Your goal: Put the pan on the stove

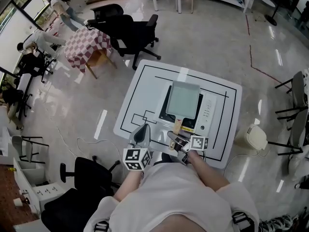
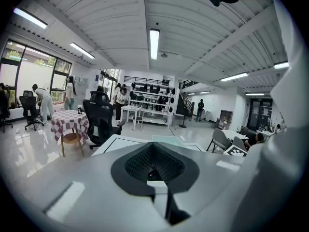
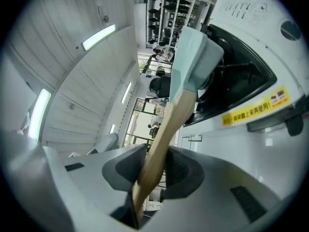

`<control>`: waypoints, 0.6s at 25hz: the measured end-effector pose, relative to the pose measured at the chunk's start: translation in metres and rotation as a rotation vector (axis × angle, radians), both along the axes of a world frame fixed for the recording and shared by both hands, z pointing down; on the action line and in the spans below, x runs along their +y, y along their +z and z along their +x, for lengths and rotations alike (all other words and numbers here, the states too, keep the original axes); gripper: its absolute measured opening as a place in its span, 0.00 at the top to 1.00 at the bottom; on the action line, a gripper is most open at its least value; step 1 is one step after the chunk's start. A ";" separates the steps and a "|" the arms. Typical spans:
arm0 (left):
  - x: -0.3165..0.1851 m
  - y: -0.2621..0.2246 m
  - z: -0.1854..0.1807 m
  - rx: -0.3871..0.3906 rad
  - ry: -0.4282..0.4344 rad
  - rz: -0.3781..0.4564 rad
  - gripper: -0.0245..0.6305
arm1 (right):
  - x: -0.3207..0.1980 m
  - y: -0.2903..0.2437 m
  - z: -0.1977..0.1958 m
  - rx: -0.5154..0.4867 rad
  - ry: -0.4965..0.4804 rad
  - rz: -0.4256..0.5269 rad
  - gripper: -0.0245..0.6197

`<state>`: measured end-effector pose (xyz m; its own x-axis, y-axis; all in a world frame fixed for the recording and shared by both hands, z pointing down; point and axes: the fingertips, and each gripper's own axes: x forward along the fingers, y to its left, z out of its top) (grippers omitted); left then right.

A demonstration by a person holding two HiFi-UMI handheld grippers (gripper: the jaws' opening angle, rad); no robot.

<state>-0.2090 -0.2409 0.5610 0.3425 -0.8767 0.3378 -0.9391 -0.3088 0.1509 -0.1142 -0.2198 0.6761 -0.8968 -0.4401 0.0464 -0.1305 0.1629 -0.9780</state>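
The right hand-held gripper (image 3: pixel 153 178) pinches the wooden handle (image 3: pixel 161 144) of the pan (image 1: pixel 182 99), which sits over the stove (image 1: pixel 208 111) on the desk (image 1: pixel 145 81) and may already rest on it. Level and centre the pan before letting go. The left hand-held gripper (image 2: pixel 154 170) is pressed together, empty.

Glossy pale floor (image 1: pixel 217 47) — black office chairs (image 1: pixel 130 33), checkered table (image 1: pixel 87 45), windows (image 2: pixel 36 74) left.

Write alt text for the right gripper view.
The right gripper is shut on the wooden handle of a pale green pan, held at a stove with a black top. The view is rolled sideways; ceiling lights show at left.
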 end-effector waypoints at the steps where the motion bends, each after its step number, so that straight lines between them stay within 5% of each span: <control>1: -0.001 0.000 0.000 -0.001 0.000 -0.001 0.94 | -0.001 0.001 0.000 -0.003 -0.001 -0.003 0.80; 15: -0.008 0.006 0.011 -0.001 0.015 -0.014 0.95 | -0.008 0.001 -0.004 -0.018 -0.007 -0.056 0.78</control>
<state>-0.1976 -0.2486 0.5668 0.3552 -0.8668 0.3500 -0.9346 -0.3206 0.1543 -0.1179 -0.2282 0.6775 -0.9007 -0.4311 0.0547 -0.1118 0.1084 -0.9878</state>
